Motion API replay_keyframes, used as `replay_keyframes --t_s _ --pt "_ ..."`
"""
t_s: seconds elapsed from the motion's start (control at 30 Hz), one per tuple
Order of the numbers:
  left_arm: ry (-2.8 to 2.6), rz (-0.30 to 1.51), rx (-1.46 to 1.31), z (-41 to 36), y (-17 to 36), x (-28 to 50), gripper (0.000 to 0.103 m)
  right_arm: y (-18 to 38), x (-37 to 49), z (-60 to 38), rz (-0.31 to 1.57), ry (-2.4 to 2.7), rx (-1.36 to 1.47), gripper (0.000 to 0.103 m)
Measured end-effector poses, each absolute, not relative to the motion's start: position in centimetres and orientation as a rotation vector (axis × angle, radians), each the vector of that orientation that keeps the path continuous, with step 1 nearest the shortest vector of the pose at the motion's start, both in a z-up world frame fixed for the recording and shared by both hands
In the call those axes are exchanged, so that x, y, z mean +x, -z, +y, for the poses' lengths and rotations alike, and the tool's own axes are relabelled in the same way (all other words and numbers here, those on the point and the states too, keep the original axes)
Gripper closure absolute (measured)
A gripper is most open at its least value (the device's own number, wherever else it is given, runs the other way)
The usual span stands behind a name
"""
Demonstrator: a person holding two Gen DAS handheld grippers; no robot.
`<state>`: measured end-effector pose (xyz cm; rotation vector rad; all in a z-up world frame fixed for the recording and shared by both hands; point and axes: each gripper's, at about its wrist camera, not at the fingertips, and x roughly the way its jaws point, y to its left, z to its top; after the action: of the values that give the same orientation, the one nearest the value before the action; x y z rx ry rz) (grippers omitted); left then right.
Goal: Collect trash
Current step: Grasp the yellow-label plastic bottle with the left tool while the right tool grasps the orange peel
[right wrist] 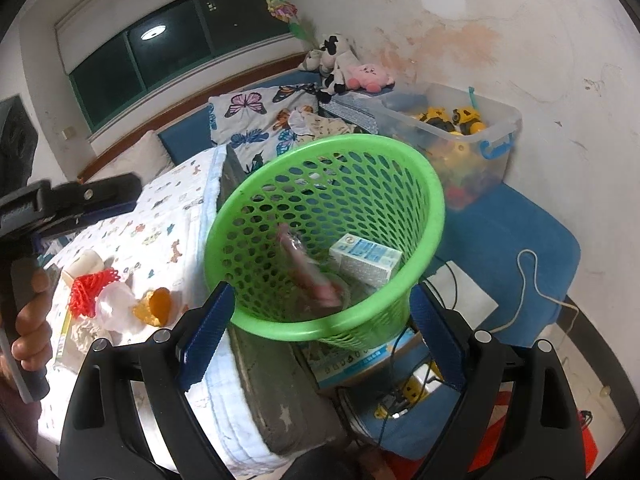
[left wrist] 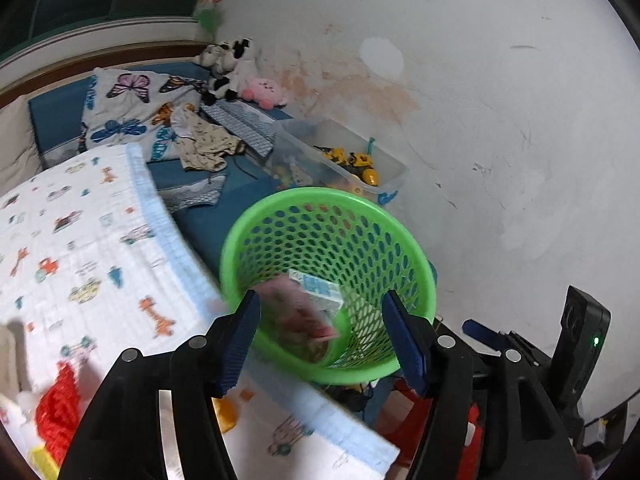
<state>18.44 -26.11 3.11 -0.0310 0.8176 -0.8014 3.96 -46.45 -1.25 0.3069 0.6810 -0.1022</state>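
Note:
A green perforated basket [left wrist: 360, 216] [right wrist: 256, 196] is tipped toward me, and the fingers of my right gripper [right wrist: 320, 322] close on its base. Inside lie a white and blue carton [left wrist: 316, 286] [right wrist: 366, 260] and a blurred pink wrapper [left wrist: 296, 312] [right wrist: 308, 268]. My left gripper [left wrist: 324, 340] is open and empty just in front of the basket's mouth. Loose trash lies on the bed: a red mesh net [right wrist: 92, 292], a white cup [right wrist: 86, 262], an orange cup [right wrist: 154, 306], crumpled paper [right wrist: 86, 332].
A printed quilt [left wrist: 80, 248] covers the bed. A clear box of yellow toys [right wrist: 460, 136] stands by the stained wall. Plush toys [right wrist: 352, 68], butterfly pillow [right wrist: 256, 120]. A cardboard box [right wrist: 360, 364] and cables lie below the basket.

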Motion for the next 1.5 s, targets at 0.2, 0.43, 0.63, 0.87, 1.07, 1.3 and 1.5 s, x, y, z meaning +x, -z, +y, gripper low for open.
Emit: replay_keyframes --t_s 0.2,0.43,0.63,0.87,1.07,1.3,1.5 --pt "0.731 0.807 -0.059 -21.0 -3.0 17.4 0.042 1.0 4.0 -44.9 0.682 0.070 0.300 0.013" --pt "0.660 0.796 -0.123 -14.5 -2.6 16.6 0.042 0.8 4.7 -41.9 0.693 0.008 0.277 0.013" --pt "0.585 0.786 -0.157 -9.6 -2.1 16.0 0.042 0.9 5.8 -38.3 0.711 -0.068 0.237 0.013" --pt "0.517 0.810 -0.193 -5.7 -0.4 15.5 0.042 2.3 7.9 -34.3 0.755 -0.148 0.176 0.013" --pt "0.494 0.829 -0.215 -3.7 0.8 14.9 0.042 4.1 9.8 -31.2 0.797 -0.199 0.101 0.021" --pt "0.461 0.873 -0.221 -2.3 2.6 14.2 0.042 6.0 11.8 -29.4 0.838 -0.226 0.054 0.033" --pt "0.425 0.924 -0.250 -1.9 4.2 15.0 0.042 6.8 13.0 -29.0 0.853 -0.222 0.037 0.040"
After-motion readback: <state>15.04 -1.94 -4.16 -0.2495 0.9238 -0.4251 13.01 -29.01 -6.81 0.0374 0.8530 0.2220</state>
